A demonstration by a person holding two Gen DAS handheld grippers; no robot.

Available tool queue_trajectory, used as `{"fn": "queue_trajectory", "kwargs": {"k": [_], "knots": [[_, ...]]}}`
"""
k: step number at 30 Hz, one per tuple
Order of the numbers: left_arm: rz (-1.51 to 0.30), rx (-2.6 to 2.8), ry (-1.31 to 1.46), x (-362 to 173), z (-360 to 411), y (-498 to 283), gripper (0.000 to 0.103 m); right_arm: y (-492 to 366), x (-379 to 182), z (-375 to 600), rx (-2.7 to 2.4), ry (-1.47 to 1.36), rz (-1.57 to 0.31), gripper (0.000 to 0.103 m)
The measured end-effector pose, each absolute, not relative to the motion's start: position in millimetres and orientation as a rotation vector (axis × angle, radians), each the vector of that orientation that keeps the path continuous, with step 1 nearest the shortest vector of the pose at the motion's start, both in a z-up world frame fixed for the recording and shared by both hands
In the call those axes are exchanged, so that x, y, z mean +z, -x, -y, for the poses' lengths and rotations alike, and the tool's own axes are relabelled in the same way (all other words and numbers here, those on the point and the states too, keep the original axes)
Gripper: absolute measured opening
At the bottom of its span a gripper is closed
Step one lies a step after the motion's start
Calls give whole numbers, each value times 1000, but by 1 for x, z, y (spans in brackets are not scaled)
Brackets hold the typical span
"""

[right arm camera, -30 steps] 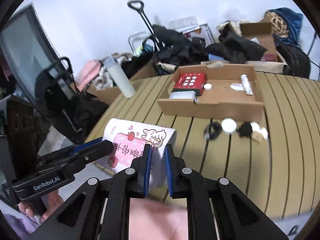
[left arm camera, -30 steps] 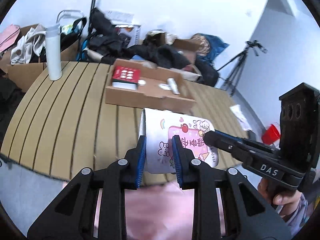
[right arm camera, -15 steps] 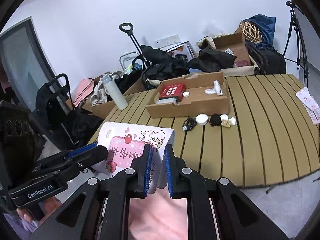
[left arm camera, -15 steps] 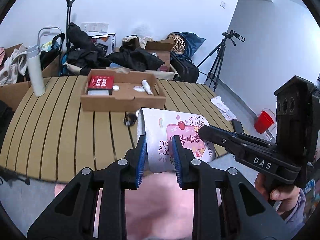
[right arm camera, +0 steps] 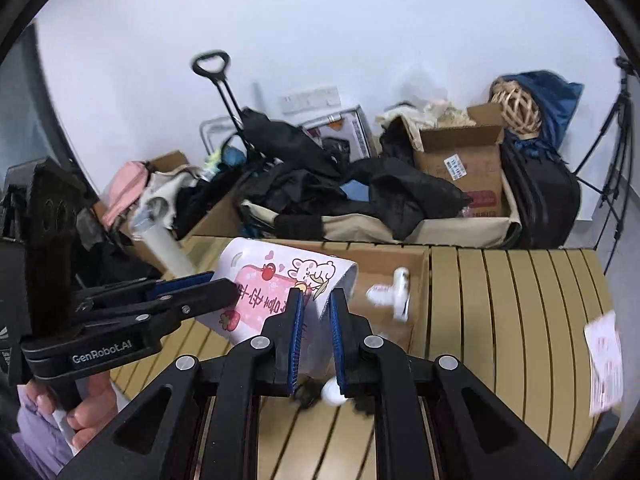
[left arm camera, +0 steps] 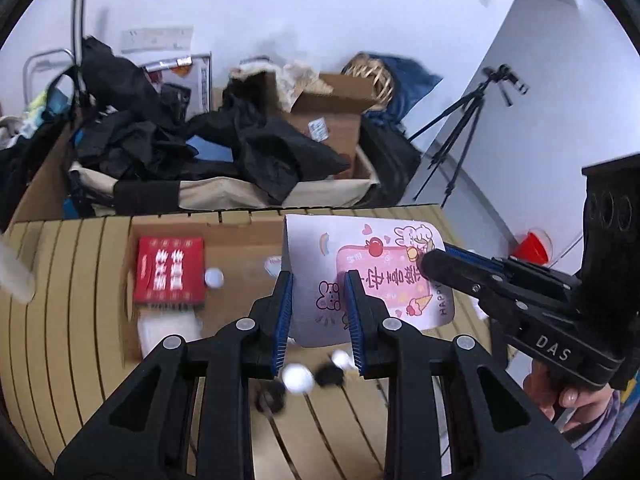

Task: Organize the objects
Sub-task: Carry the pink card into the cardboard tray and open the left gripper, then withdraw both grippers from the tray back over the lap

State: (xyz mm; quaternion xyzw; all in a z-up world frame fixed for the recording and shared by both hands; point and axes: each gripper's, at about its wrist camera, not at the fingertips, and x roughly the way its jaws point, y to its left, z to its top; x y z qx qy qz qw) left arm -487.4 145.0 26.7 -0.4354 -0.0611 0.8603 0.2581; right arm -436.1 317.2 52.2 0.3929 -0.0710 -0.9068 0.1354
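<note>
Both grippers hold one white printed bag [left arm camera: 372, 276] in the air above the far part of the slatted wooden table [left arm camera: 72, 304], over the shallow cardboard tray [left arm camera: 236, 240] and the loose small items in front of it. The left gripper [left arm camera: 318, 316] is clamped on the bag's lower left edge, its blue pads [left arm camera: 285, 312] pressing the sheet from either side; the right gripper [right arm camera: 316, 332] is clenched on the opposite edge, with the thin material pinched between its blue pads [right arm camera: 297, 336]. In the left wrist view the bag's long axis runs roughly left to right, stretched from one gripper to the other, and its pink panel with rabbit and strawberry drawings faces the camera with the lettering turned sideways. In the right wrist view the same bag runs from upper left down to the right gripper, its upper edge curling over. Inside the tray lie a red box [left arm camera: 170, 272] with white characters, a small white round piece [left arm camera: 214, 278] just beside it, and a white tube [right arm camera: 400, 292]. On the slats below the bag sit a white disc [left arm camera: 297, 378] and dark small objects [left arm camera: 330, 376], blurred. A person's hand [left arm camera: 568, 400] grips the right tool's handle, and another hand [right arm camera: 86, 412] grips the left tool's. Behind the table stand cardboard boxes [right arm camera: 464, 168], black clothing [left arm camera: 272, 152] and a tripod [left arm camera: 464, 128].
</note>
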Motion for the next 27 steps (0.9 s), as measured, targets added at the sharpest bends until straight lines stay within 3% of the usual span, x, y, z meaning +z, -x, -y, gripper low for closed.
{"fn": "queue_trajectory", "kwargs": {"k": [6, 11, 15, 19, 20, 21, 22, 23, 24, 25, 27], "knots": [[180, 2310, 1393, -72, -156, 590, 22, 554, -42, -328, -2523, -1382, 337, 15], [45, 2307, 1541, -146, -170, 622, 22, 607, -127, -317, -2459, -1582, 278, 15], [-2, 2265, 1593, -165, -173, 622, 30, 621, -155, -315, -2431, -1643, 222, 15], [-91, 2295, 1585, -146, -166, 605, 43, 613, -143, -311, -2502, -1614, 125, 16], [-91, 2324, 1558, -132, -160, 598, 47, 608, -132, -313, -2517, -1589, 128, 19], [-90, 2372, 1523, -115, -153, 591, 60, 601, -120, -316, -2536, -1571, 136, 22], [-92, 2433, 1478, -95, -144, 582, 74, 597, -109, -319, -2552, -1559, 144, 37], [-100, 2477, 1452, -80, -137, 576, 81, 588, -93, -322, -2569, -1540, 150, 63], [-109, 2530, 1433, -62, -129, 568, 99, 582, -80, -323, -2578, -1527, 151, 78], [-111, 2573, 1429, -45, -121, 560, 103, 566, -56, -326, -2588, -1492, 158, 86], [-84, 2619, 1428, -10, -101, 537, 103, 543, -24, -327, -2591, -1452, 143, 86]]}}
